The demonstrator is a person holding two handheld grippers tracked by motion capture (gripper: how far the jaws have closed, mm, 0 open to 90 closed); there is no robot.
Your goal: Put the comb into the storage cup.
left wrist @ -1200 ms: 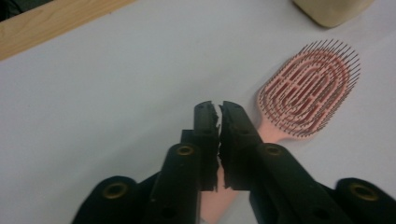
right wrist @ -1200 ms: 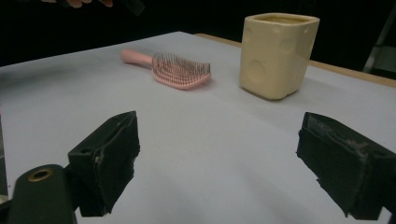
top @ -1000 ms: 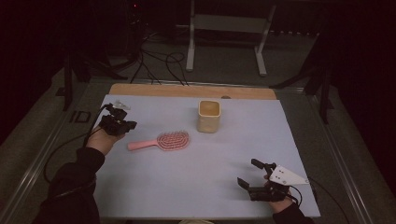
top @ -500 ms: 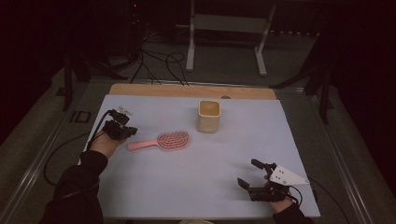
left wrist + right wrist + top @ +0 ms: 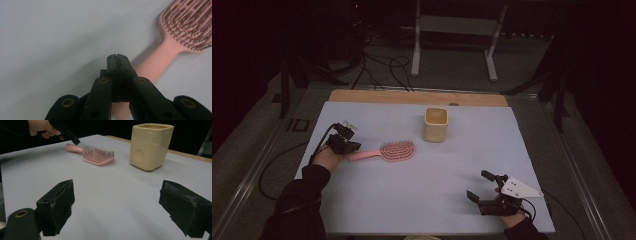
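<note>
A pink hairbrush [image 5: 396,150] lies flat on the pale table sheet [image 5: 422,195], bristles up, handle pointing left. My left gripper [image 5: 354,147] hovers right over the handle's end, jaws pressed together with nothing between them. In the left gripper view the shut gripper [image 5: 117,59] covers part of the handle, and the brush head [image 5: 186,23] lies at the upper right. My right gripper [image 5: 477,184] rests near the table's front right, open and empty. In the right gripper view its gripper [image 5: 117,202] faces the hairbrush [image 5: 98,156], with the left gripper [image 5: 74,139] tipped down onto the handle.
A cream square cup [image 5: 435,124] stands upright just behind and to the right of the brush, also the cup [image 5: 150,146] in the right gripper view. A wooden strip [image 5: 412,97] edges the far side. Cables trail off the table's left side.
My left hand has come down and slightly nearer, bringing its shut jaws to the end of the brush handle. The right gripper, brush and cup have stayed put.
</note>
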